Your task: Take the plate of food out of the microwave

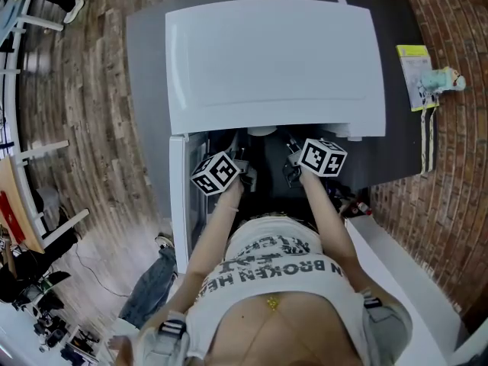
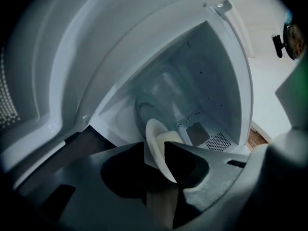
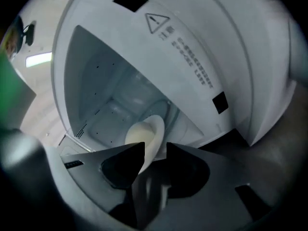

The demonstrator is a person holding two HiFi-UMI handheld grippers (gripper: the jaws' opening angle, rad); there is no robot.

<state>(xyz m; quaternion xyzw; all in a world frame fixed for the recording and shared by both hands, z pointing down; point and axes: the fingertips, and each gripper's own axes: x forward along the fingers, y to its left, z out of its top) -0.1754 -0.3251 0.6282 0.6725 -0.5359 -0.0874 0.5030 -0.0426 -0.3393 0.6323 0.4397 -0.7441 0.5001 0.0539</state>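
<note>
Left hand-held gripper clamped on rim of white plate; right hand-held gripper clamped on the opposite rim. Plate at mouth of open microwave, edge-on to both gripper views, spanning left-right, pale food on its face.

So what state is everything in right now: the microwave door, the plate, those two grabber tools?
Microwave door: open, swung to the left.
Plate: carrying pale food, held by its rim from both sides.
Left gripper: shut on the plate's rim.
Right gripper: shut on the plate's rim.
</note>
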